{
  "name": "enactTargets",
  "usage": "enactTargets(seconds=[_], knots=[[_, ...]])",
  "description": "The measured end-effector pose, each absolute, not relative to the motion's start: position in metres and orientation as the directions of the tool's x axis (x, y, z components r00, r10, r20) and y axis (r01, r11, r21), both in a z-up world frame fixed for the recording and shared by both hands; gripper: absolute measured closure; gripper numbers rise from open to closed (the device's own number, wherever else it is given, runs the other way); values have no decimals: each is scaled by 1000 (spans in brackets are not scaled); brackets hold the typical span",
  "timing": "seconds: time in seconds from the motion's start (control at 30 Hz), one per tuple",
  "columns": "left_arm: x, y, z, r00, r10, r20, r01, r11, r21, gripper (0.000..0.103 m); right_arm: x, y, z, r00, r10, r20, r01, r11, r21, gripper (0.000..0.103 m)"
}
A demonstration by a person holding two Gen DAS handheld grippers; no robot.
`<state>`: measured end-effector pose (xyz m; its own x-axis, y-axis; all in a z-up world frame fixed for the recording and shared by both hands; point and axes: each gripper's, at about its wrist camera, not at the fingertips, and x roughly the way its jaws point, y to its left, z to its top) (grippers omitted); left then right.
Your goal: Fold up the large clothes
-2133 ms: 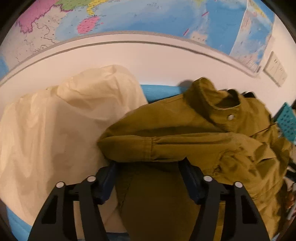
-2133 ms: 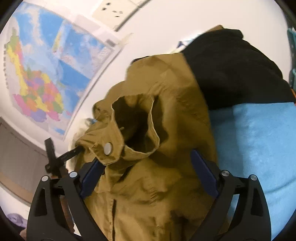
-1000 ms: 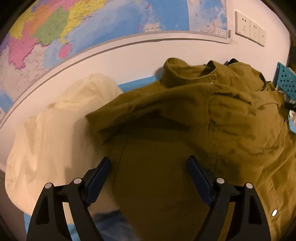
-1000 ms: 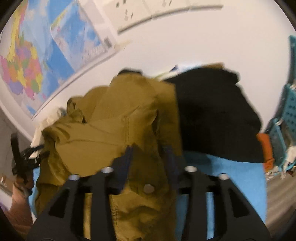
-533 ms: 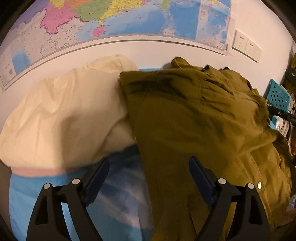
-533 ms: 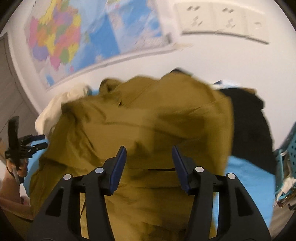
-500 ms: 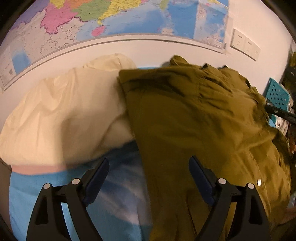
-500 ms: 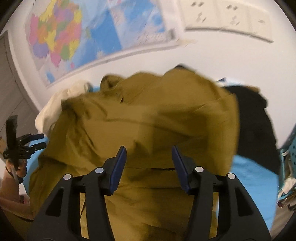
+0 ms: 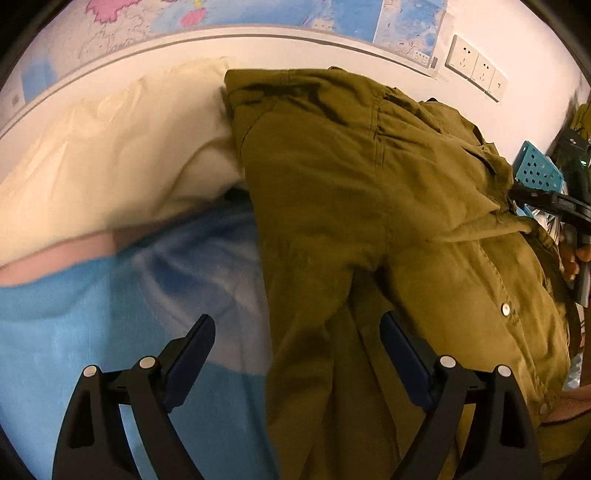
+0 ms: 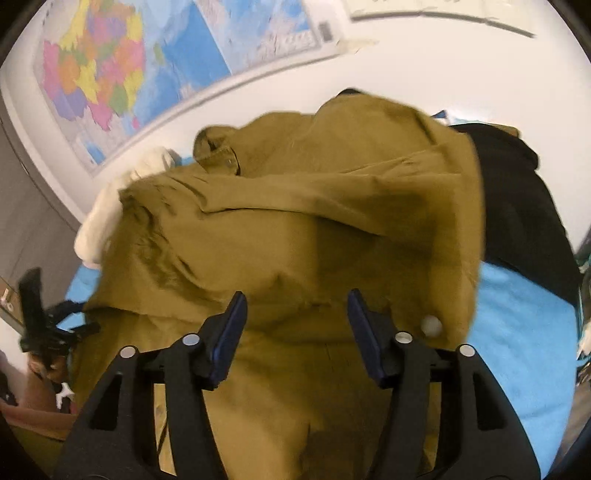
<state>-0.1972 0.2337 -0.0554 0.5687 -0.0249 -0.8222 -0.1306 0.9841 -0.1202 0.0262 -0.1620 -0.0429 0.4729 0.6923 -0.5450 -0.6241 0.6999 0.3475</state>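
The olive jacket (image 9: 369,206) lay spread on the blue-covered tabletop (image 9: 74,332), between a cream garment (image 9: 110,155) and a black garment (image 10: 517,206). The left tongs (image 9: 297,354) stood wide over its edge, gripping nothing. The right tongs (image 10: 295,325) were opening above the cloth, pads clear of it.

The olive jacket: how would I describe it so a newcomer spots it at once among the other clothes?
Below the wall map lies a blue cloth-covered surface with three garments. The olive jacket is the middle one, spread wide, between a cream garment and a black garment. It alone is khaki-green with round silver snap buttons.
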Motion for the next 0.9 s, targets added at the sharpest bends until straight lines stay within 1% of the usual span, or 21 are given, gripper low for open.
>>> enactTargets(seconds=[0.23,0.3,0.37,0.5,0.7,0.83,0.9], knots=[[-223,225,-60,569,-33,-821,-125,984,-126,15,-9,-222,-51,483,725,-491,-581,685,439,40],[-228,220,-58,572,-23,-820,-124,986,-114,15,-19,-230,-55,485,727,-485,-577,683,447,37],[-234,214,-55,578,-8,-816,-125,987,-98,15,-30,-235,-60,482,731,-483,-580,680,449,37],[-245,200,-51,590,10,-807,-119,990,-75,15,-51,-242,-71,476,736,-481,-582,674,455,33],[-258,182,-57,580,51,-813,-115,993,-19,15,-71,-257,-87,475,743,-472,-570,668,479,31],[-269,180,-62,582,50,-812,-119,993,-23,15,-79,-268,-93,488,738,-466,-547,674,496,30],[-273,180,-63,582,48,-812,-126,992,-32,15,-84,-276,-95,503,733,-458,-533,680,503,25]])
